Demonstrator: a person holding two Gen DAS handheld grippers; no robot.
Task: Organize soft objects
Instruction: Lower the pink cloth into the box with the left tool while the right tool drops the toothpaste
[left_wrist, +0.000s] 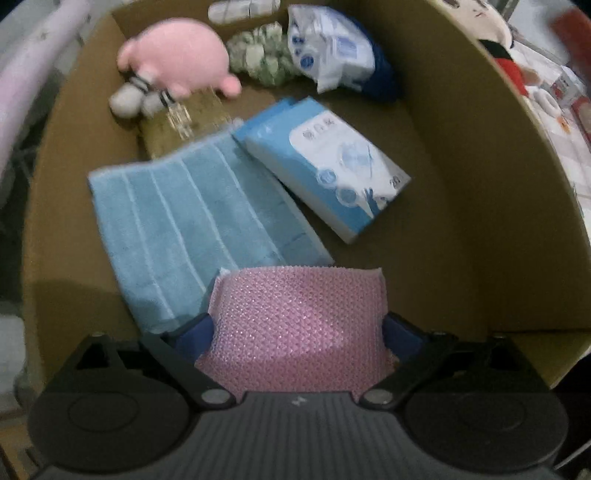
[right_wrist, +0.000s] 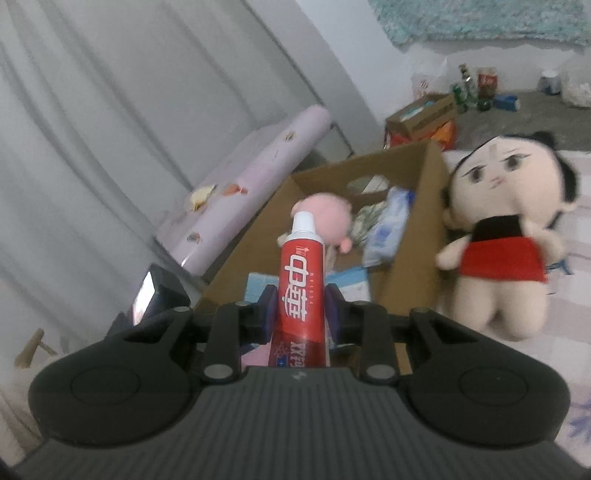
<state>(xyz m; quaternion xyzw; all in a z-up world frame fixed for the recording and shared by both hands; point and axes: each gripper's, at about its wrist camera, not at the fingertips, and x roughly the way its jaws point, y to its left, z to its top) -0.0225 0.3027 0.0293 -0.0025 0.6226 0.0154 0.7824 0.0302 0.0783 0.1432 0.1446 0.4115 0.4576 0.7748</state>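
Observation:
In the left wrist view my left gripper points down into a cardboard box. Its wide-set blue pads press on the sides of a pink mesh sponge. Below it lie a light blue towel, a blue-and-white tissue pack, a pink plush and another white-blue pack. In the right wrist view my right gripper is shut on a red toothpaste tube, white cap forward, in front of the same box.
A big-headed doll in a red skirt stands right of the box. A rolled lilac mat leans left of it, against grey curtains. Bottles and a small carton sit far back on the floor.

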